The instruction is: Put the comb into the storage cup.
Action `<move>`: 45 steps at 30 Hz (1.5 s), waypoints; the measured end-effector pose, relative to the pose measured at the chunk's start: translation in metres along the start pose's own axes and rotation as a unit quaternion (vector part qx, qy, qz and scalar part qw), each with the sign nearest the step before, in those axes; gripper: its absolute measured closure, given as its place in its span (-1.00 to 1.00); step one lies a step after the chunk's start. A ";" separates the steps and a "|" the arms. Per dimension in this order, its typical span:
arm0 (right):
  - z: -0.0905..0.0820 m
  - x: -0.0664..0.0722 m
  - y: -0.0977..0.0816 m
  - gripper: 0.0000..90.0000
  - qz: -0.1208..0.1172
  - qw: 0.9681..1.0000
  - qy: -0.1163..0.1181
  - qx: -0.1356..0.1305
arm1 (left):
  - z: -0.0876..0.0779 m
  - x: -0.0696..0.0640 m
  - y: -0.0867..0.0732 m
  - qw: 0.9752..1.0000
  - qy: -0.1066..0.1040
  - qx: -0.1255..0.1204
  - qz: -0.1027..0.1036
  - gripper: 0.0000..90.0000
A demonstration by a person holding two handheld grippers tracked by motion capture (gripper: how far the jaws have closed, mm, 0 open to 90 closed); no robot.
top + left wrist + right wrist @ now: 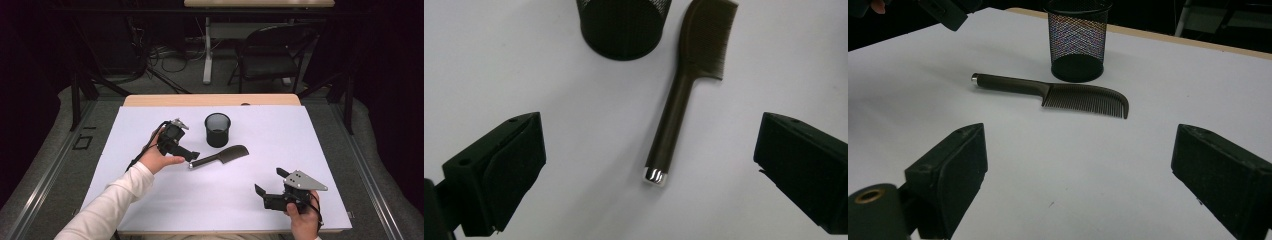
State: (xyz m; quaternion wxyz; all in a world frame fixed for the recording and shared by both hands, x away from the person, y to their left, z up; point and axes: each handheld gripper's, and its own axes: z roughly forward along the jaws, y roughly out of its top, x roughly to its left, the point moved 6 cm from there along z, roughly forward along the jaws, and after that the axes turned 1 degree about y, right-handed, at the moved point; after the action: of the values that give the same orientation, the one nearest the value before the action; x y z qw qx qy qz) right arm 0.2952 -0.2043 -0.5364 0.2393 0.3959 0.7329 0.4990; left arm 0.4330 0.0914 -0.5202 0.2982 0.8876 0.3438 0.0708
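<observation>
Released left gripper [649, 175] hovers above comb [684, 95]; right gripper [272, 187] also gapes.

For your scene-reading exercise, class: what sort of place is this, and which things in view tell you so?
Probably a lab or workshop set up for recording. A table covered in plain white stands among dark frames; cables lie tangled on the floor behind it, near a folding chair. Only a comb and a mesh cup are laid out.

The left tongs [192, 154] hang open over the white table [150, 200], tips just at the handle end of the comb [222, 156]. The cup [218, 129] stands just beyond the comb. The right tongs [270, 182] gape empty, well apart from both
</observation>
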 end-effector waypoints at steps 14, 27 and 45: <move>0.001 0.001 -0.001 -0.83 -0.001 1.000 0.003 0.004 | 0.008 0.001 0.001 0.999 0.016 0.036 0.027 -0.91; 0.001 0.001 -0.001 -0.83 -0.002 1.000 0.005 0.006 | 0.018 -0.008 0.011 0.997 0.007 0.066 0.039 -0.83; 0.002 0.002 -0.002 -0.80 -0.003 1.000 0.009 0.011 | 0.032 -0.011 0.016 0.992 0.020 0.107 0.059 -0.64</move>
State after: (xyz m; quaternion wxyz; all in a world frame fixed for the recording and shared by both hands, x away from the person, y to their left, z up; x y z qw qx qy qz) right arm 0.2950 -0.2022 -0.5389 0.2300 0.3922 0.7412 0.4939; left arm 0.4443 0.0602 -0.5360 0.1897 0.9317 0.3022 0.0683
